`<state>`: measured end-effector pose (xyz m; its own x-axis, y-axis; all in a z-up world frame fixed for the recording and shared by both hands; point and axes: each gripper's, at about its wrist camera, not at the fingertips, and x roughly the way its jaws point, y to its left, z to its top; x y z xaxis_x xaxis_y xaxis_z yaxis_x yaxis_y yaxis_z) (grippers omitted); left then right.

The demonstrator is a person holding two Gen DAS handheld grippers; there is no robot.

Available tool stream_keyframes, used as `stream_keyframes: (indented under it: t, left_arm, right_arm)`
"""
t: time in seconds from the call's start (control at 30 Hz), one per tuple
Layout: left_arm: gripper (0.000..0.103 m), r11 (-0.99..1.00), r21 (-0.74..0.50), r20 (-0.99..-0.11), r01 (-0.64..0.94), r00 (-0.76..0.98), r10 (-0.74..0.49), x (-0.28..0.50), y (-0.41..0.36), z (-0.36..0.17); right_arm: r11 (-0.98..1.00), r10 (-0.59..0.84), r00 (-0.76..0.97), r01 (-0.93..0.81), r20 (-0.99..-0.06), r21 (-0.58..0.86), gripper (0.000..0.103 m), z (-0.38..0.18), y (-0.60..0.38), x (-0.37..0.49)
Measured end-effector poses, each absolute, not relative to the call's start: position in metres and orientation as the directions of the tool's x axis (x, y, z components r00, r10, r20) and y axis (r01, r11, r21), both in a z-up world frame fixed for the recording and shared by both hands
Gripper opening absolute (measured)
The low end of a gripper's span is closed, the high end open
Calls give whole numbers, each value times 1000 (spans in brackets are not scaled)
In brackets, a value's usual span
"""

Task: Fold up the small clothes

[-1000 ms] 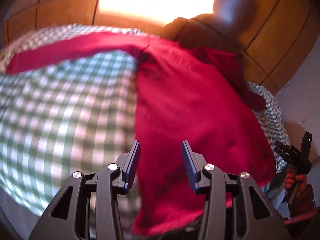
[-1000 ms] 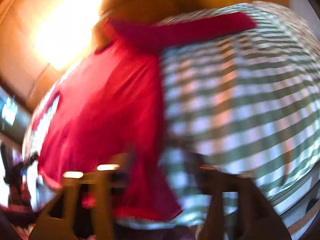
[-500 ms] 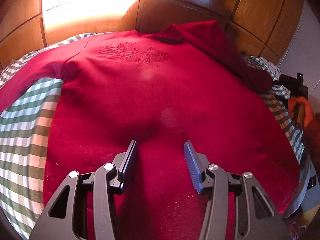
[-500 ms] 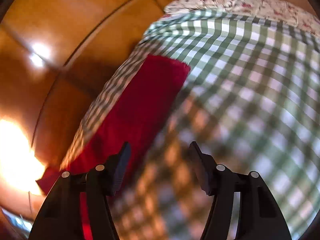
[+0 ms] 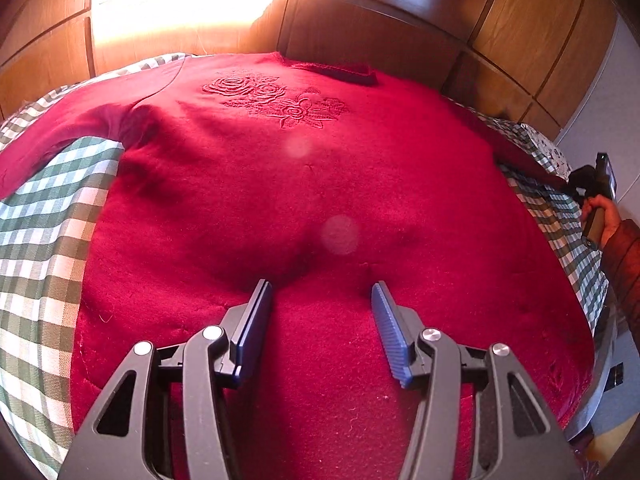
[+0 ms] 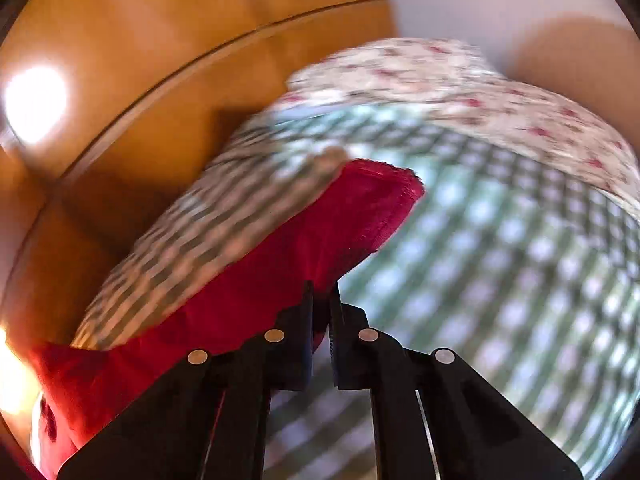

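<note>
A red sweater [image 5: 304, 200] with embroidered roses lies spread flat, front up, on a green checked bedsheet [image 5: 44, 240]. My left gripper [image 5: 322, 294] is open and empty, low over the sweater's lower middle. In the right wrist view my right gripper [image 6: 322, 292] is shut on the sweater's right sleeve [image 6: 320, 232] near its cuff, lifting it off the sheet. The right gripper also shows in the left wrist view [image 5: 588, 184] at the far right, held by a hand.
A wooden headboard or wall panels [image 5: 360, 28] stand behind the bed. A floral pillow or quilt [image 6: 460, 80] lies beyond the checked sheet [image 6: 520, 280]. The bed's edge runs along the right [image 5: 600, 340].
The right gripper has closed on the sleeve near the cuff and lifted it. The left gripper has settled over the sweater's lower middle, still open.
</note>
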<state>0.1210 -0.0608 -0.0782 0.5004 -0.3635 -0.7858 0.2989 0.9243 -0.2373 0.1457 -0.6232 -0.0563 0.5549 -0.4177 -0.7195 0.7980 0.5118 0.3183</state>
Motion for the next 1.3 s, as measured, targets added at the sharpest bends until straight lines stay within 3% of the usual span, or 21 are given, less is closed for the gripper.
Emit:
stream_keyframes:
  t: [0.2, 0.27, 0.3, 0.33, 0.4, 0.67, 0.77, 0.9, 0.93, 0.97, 1.17, 1.27, 1.3]
  left_arm:
    - [52, 921, -253, -791, 296, 485, -374, 122, -56, -74]
    - [52, 920, -262, -791, 292, 481, -378, 122, -50, -72]
    - [52, 920, -270, -790, 284, 481, -380, 120, -46, -70]
    - [52, 921, -276, -788, 276, 483, -381, 119, -42, -69]
    - [53, 924, -283, -783, 259, 493, -378, 113, -33, -68]
    - [54, 947, -234, -786, 220, 531, -317, 89, 1, -70]
    - [54, 950, -227, -790, 216, 529, -309, 78, 10, -72]
    - [54, 954, -186, -802, 237, 525, -287, 60, 16, -75]
    - [54, 954, -181, -806, 241, 519, -284, 55, 18, -77]
    - [54, 953, -178, -808, 246, 516, -284, 50, 20, -78]
    - [53, 950, -191, -814, 248, 501, -294, 29, 29, -77]
    - [53, 938, -248, -796, 241, 502, -339, 35, 32, -65]
    - [53, 935, -265, -781, 238, 515, -352, 39, 31, -61]
  right_arm:
    - [527, -379, 525, 799, -762, 289, 8, -83, -618, 155]
    - [529, -323, 587, 763, -742, 373, 31, -83, -609, 143]
    - [542, -300, 603, 745, -739, 388, 62, -82, -604, 141]
    - [563, -290, 610, 732, -738, 384, 76, -79, -595, 135]
    - [621, -241, 643, 678, -727, 394, 77, -75, -570, 124]
    - [801, 217, 661, 300, -718, 518, 76, -86, -419, 61]
    - [852, 287, 594, 200, -751, 484, 63, -96, -367, 32]
    - [929, 256, 522, 101, -814, 356, 45, -103, -314, -4]
    - [938, 252, 499, 84, -829, 336, 21, -105, -306, -11]
    - [948, 228, 484, 88, -845, 306, 9, -106, -303, -17]
    - [945, 213, 487, 117, -847, 305, 8, -107, -322, -25]
    - [927, 276, 489, 92, -828, 364, 8, -100, -331, -23]
    - [924, 278, 503, 93, -818, 371, 13, -95, -332, -16]
